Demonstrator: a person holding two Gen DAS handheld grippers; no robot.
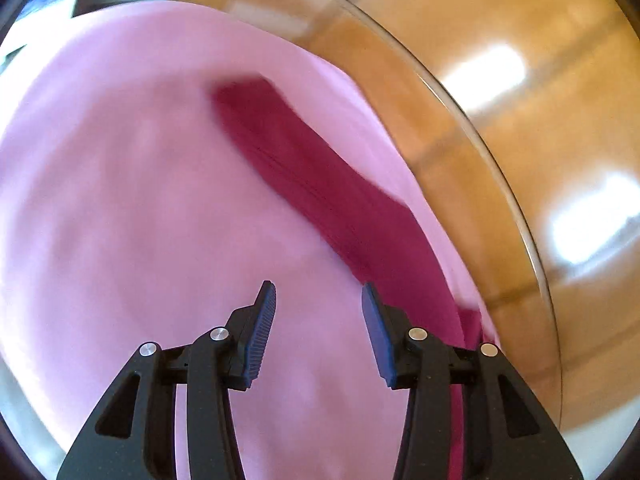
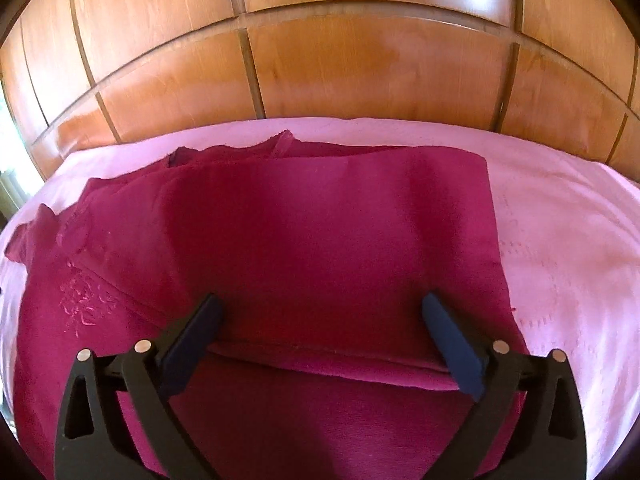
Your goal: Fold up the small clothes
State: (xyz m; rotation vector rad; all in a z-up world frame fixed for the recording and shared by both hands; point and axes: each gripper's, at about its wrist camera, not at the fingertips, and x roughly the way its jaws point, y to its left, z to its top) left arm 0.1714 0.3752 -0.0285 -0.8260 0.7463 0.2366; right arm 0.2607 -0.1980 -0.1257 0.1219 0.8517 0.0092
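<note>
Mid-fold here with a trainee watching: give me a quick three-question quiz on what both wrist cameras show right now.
1. True or false: the right gripper is clamped on the dark red garment.
2. Multiple choice: the garment lies on A) a pink sheet, B) bare wood, C) a blue towel.
3. Fill in: in the left wrist view, the left gripper hovers mainly over the ____, with the garment running off to its right.

Key: 1 false, its jaws are open, straddling a folded edge. 2 A. 3 pink sheet.
</note>
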